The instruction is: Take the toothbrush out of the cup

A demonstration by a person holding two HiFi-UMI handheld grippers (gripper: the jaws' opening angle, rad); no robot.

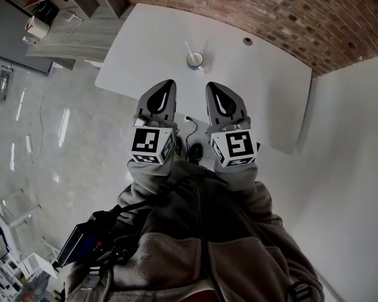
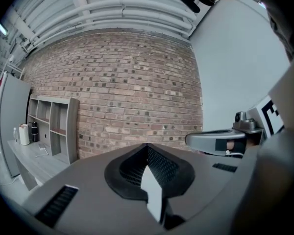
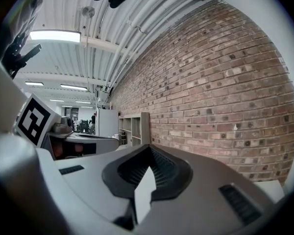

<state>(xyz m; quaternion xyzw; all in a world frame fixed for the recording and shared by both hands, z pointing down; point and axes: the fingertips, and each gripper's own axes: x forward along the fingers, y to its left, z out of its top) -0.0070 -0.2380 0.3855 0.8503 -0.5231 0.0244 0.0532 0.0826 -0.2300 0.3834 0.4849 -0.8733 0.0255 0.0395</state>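
Note:
A white cup (image 1: 194, 60) stands on the white table (image 1: 252, 87), near its middle, with a pale toothbrush (image 1: 189, 48) leaning out to the upper left. My left gripper (image 1: 169, 84) and right gripper (image 1: 212, 87) are side by side over the table's near edge, well short of the cup. Both are shut with nothing between the jaws. In the left gripper view the left gripper (image 2: 147, 147) points up at a brick wall, and the right gripper (image 3: 148, 149) does the same in its own view. Neither gripper view shows the cup.
A small round grommet (image 1: 247, 41) lies on the table beyond the cup. A cable and a dark object (image 1: 193, 148) are on the floor by the table's edge. A shelf unit (image 1: 69, 5) stands at the far left, a brick wall (image 1: 271, 11) behind.

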